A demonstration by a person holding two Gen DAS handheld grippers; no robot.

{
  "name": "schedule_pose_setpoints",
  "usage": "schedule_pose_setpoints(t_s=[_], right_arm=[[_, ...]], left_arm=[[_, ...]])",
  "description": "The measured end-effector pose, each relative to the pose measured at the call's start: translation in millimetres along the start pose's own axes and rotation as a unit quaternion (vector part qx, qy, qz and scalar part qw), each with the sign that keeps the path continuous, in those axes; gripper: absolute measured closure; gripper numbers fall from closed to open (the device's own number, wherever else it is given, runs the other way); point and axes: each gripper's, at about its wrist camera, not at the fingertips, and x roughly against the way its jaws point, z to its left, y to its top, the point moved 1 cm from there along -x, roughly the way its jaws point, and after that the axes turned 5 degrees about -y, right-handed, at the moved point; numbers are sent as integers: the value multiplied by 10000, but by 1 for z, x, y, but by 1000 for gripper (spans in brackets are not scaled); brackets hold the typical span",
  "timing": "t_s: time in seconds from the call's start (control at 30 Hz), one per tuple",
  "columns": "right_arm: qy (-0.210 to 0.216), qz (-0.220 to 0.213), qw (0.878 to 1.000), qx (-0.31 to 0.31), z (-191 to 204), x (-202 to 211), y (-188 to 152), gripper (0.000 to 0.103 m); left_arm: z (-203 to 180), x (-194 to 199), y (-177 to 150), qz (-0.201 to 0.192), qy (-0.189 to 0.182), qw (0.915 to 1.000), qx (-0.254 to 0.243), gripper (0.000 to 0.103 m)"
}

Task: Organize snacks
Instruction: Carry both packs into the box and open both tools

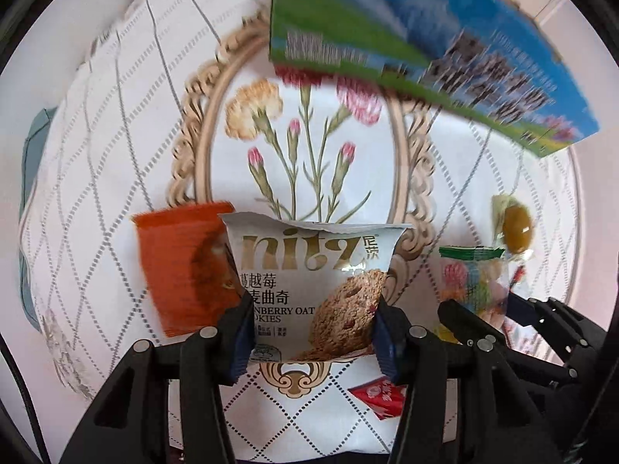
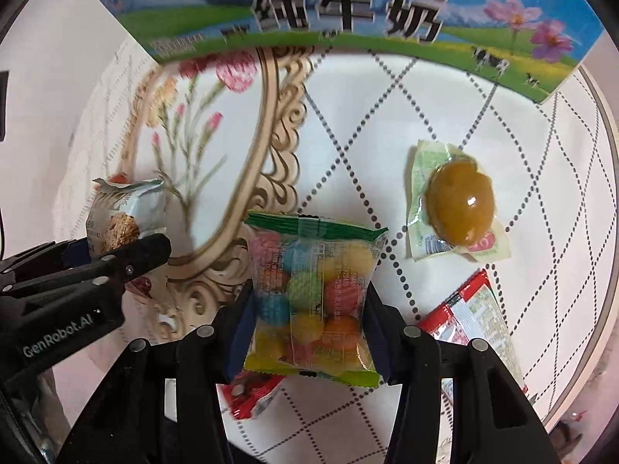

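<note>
My left gripper point(image 1: 311, 332) is shut on a white cranberry oat cookie packet point(image 1: 313, 282) and holds it above the tablecloth. My right gripper point(image 2: 309, 328) is shut on a clear bag of coloured candy balls point(image 2: 311, 297). The two grippers are side by side; the right one with its candy bag point(image 1: 474, 282) shows at the right of the left wrist view, and the left one with the cookie packet point(image 2: 120, 224) at the left of the right wrist view. A blue-green milk carton box point(image 2: 348, 11) stands ahead, also in the left wrist view point(image 1: 425, 38).
An orange packet point(image 1: 182, 266) lies left of the cookie packet. A wrapped brown egg point(image 2: 460, 205) lies to the right. Red packets lie at right point(image 2: 476, 313) and below the candy bag point(image 2: 251, 394). The floral tablecloth point(image 1: 309, 147) covers a round table with its edge at right point(image 2: 595, 270).
</note>
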Motion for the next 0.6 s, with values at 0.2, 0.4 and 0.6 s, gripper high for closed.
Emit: schedule_pose_setpoints(t_s=[0.2, 0.4, 0.6], right_arm=[[358, -386, 9985, -147, 0, 39, 8, 50], [868, -765, 9928, -323, -7, 92, 35, 50], [1170, -1312, 9836, -417, -21, 142, 84, 50]], left_arm=[[-7, 42, 2, -310, -315, 9990, -31, 54], [-26, 92, 56, -564, -842, 9947, -157, 54], [-48, 137, 127, -810, -986, 9904, -527, 54]])
